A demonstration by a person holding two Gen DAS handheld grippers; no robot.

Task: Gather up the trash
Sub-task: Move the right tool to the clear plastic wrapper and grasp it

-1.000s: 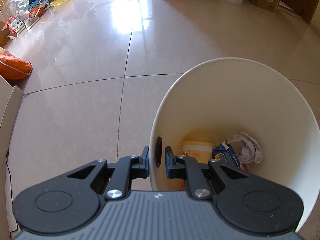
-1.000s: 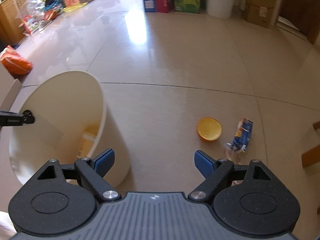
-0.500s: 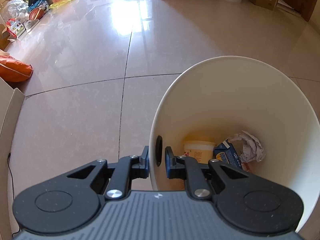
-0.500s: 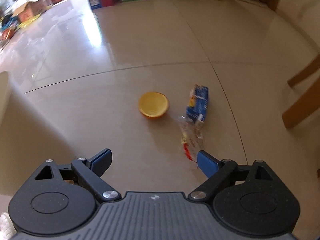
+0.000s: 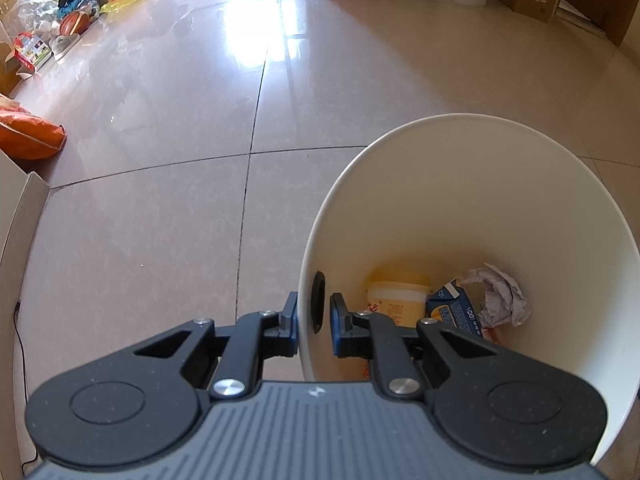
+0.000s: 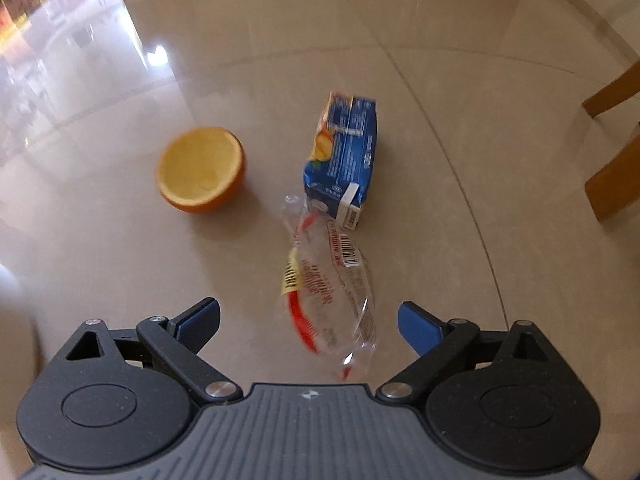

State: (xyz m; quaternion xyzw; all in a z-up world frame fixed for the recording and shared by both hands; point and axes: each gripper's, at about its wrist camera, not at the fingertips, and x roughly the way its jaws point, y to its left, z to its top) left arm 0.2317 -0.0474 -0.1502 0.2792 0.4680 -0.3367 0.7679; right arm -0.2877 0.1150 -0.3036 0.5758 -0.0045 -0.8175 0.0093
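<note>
White plastic is what fills the left wrist view: a round white plastic trash bin (image 5: 500,208) with the left gripper (image 5: 314,314) pinched shut on its rim, one finger outside the wall and one inside. That grip looks like it keeps the bin steady and mouth-up so stuff can be dropped in. Down at the bottom sit a yellow lidded tub (image 5: 398,296), a blue carton (image 5: 454,314) and a crumpled wad of white paper (image 5: 500,294).

Right wrist view is a bit blurry. The right gripper (image 6: 309,322) has just been spreading its jaws and they stand wide apart, nothing pinched. A clear crinkly plastic wrapper with red print (image 6: 332,284) lies on the shiny beige tile floor (image 6: 420,92) between the fingertips, so I'd guess that's the next grab. Touching its far end is a blue juice carton (image 6: 346,156), and a hollowed orange half (image 6: 200,170) sits near that.
</note>
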